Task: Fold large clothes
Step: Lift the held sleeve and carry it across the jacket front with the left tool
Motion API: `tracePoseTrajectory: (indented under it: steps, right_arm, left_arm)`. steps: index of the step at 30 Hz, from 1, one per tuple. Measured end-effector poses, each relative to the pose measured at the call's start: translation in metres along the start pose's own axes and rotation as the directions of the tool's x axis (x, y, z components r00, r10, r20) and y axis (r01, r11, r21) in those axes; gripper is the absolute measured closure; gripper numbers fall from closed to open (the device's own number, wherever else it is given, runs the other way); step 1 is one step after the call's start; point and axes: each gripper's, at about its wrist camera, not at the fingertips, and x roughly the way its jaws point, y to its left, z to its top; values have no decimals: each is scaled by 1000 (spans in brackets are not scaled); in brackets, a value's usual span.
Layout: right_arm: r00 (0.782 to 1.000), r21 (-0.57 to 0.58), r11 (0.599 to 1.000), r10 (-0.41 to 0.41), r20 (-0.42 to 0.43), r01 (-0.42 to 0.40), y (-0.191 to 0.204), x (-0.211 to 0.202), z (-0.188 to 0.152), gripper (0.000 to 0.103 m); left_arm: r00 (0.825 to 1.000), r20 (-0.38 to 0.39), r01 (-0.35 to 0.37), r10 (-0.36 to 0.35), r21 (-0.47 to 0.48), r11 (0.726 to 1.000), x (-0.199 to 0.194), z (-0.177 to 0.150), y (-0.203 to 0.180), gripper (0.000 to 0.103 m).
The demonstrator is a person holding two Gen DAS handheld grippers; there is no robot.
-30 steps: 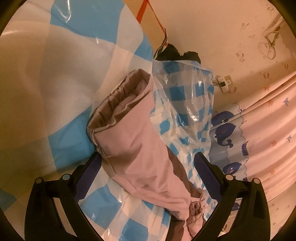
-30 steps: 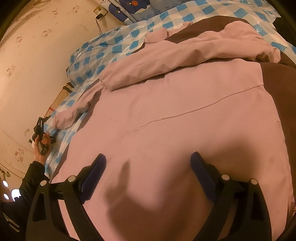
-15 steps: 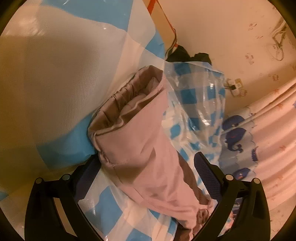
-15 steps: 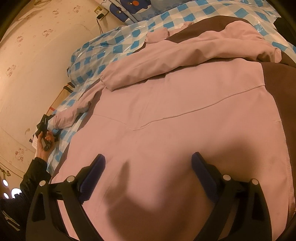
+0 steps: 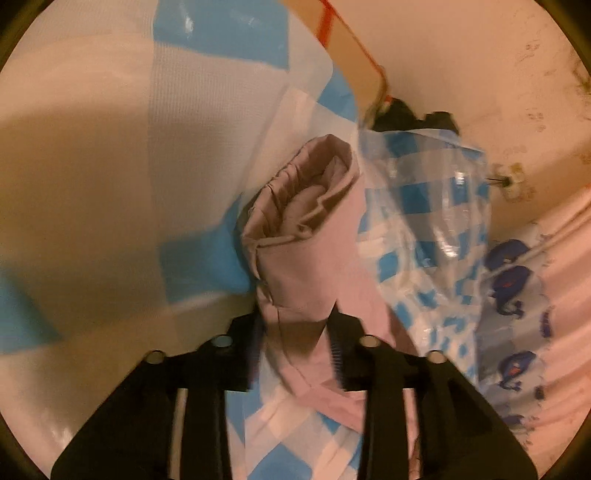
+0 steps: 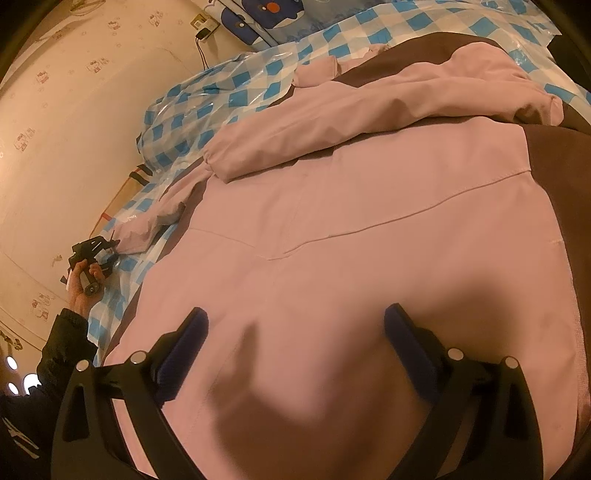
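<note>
Pink jacket (image 6: 369, 229): it is spread over the bed, and most of the right wrist view is filled by its pink body; dark brown panels are seen along its far and right edges.
Near sleeve (image 5: 306, 258): its cuff end is seen open toward the left wrist camera, with a gathered hem; it is laid on the checked cover at the edge of the bed.
Far sleeve (image 6: 369, 122): it is folded across the upper part of the jacket.
Left gripper (image 5: 295, 347): its jaws are closing, and the sleeve cloth is seen between the two fingers; whether the pads already press on it cannot be told, because the picture is blurred there.
Left hand (image 6: 83, 280): it is seen in the right wrist view at the far left, around the handle of the gripper, with a black sleeve (image 6: 62, 347) behind it.
Right gripper (image 6: 295, 332): its jaws are held wide apart above the jacket body; nothing is gripped, and its shadow is thrown on the cloth.
Checked cover (image 6: 229, 96): blue and white, under a shiny plastic sheet (image 5: 436, 206).
Wall socket (image 6: 203, 26): it is fixed on the wall beyond the bed, with a cable plugged in.
</note>
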Motion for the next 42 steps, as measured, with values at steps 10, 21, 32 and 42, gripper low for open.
tracePoseTrajectory:
  steps: [10,21,32,42]
  right_arm:
    - [1000,1,1000,4,2,-4,1,1,0,10]
    - [1000,3,1000,8,3,-8,0,1,0,10]
    - [1000,12,1000,24,6,-24,0,1,0,9]
    - [999,43,998,41,-1,-41,-2,-1,3,9]
  left_arm:
    - [996,69,-65,55,141,988,-25,13,-25,42]
    - [997,44,-65,58,167,984,4,20,-30,48]
    - [990,2,-137,141,230,963,16,24,-39,90]
    - [994,26,82,-106,464,882,-52,-24,-160,93]
